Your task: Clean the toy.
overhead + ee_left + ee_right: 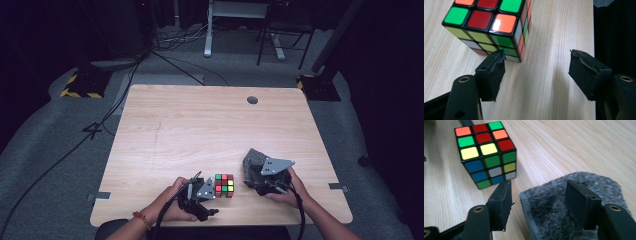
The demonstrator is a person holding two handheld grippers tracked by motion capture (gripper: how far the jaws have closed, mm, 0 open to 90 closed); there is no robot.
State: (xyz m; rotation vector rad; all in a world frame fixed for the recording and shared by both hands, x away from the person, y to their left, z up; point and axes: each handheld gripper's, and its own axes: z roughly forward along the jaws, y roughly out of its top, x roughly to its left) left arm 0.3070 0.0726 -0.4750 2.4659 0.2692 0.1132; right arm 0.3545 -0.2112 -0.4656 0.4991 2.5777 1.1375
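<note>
cube: scrambled puzzle cube (pixel 224 185), flat on the wooden table (pixel 200 125) near its front edge, between the two grippers; top face mixed red, orange, green and yellow; no jaw closed on it.
pouch: grey fleecy pouch (pixel 255 167), lying on the table just right of the cube, a strip of bare wood between them in the right gripper view; open hemmed edge turned toward that camera.
left gripper: left gripper (pixel 536 67) low over the table at the cube's left side; jaws parted with bare wood between them, nothing held; one pad (pixel 491 72) drawn in front of the cube's lower corner, contact impossible to tell.
right gripper: right gripper (pixel 539 195) over the pouch; jaws standing fairly wide, one finger (pixel 580 200) over the fleece, the other beside the hemmed edge toward the cube; fleece between them, no pinch visible.
hands: one hand behind each gripper, entering from the bottom of the high view, a bracelet on the left wrist.
step in hand: probably lining up, pouch mouth and cube both still ungripped; bagging the cube seems the aim.
next move: likely closing the right jaws on the pouch's hem to lift and open the mouth, then widening the left jaws enough to span the cube, squaring them on two opposite faces.
care: thin fleece hem easy to miss; cube apt to slide on smooth wood if nudged off-centre.
</note>
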